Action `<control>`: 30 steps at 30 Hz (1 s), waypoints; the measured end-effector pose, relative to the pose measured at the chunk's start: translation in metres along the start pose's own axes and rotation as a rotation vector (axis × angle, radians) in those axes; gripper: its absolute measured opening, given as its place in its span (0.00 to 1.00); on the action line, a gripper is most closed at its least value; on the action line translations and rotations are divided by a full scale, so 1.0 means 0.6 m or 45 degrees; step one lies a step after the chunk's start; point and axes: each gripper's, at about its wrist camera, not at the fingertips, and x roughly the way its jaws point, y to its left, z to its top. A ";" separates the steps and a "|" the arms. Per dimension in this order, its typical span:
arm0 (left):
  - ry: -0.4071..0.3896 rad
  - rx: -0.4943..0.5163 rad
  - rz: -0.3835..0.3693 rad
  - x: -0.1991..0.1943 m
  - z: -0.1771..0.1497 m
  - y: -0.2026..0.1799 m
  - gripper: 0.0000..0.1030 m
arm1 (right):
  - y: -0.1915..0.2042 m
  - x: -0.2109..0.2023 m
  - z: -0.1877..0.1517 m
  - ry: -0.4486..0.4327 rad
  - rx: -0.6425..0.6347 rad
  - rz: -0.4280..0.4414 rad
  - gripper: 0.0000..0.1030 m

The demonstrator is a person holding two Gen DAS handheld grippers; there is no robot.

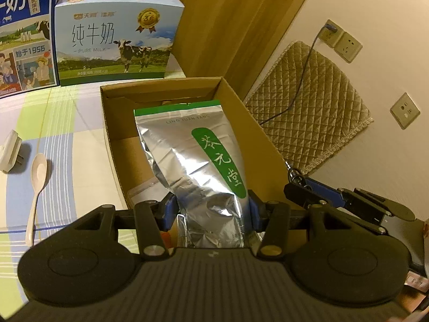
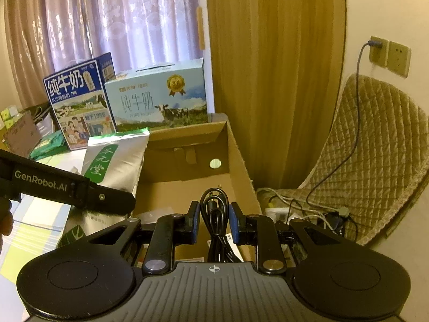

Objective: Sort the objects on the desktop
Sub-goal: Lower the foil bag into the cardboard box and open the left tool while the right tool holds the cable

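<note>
Left claw hiding pouch bottom

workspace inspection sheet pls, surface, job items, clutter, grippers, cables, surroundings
surface: table with striped cloth.
job's things: open cardboard box on the table; silver foil pouch with green label, held over the box; coiled black cable, held over the box's near end.
clutter: white spoon and white plug adapter on the cloth; two milk cartons behind the box.
grippers: left gripper shut on the pouch; right gripper shut on the cable.
cables: blue lead from the wall socket down to a floor tangle.
surroundings: curtains, quilted cushion.
</note>
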 end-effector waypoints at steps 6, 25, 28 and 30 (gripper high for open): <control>0.001 -0.020 0.009 0.010 0.004 0.009 0.45 | 0.000 0.014 0.001 0.013 0.003 0.004 0.19; -0.064 0.023 0.037 -0.031 -0.002 0.022 0.45 | 0.012 0.019 0.004 0.025 -0.006 0.007 0.19; -0.071 0.030 0.039 -0.040 -0.007 0.026 0.45 | 0.015 0.018 0.005 0.027 -0.005 0.010 0.19; -0.073 0.031 0.035 -0.046 -0.011 0.029 0.45 | 0.016 0.020 0.007 0.027 0.001 0.013 0.19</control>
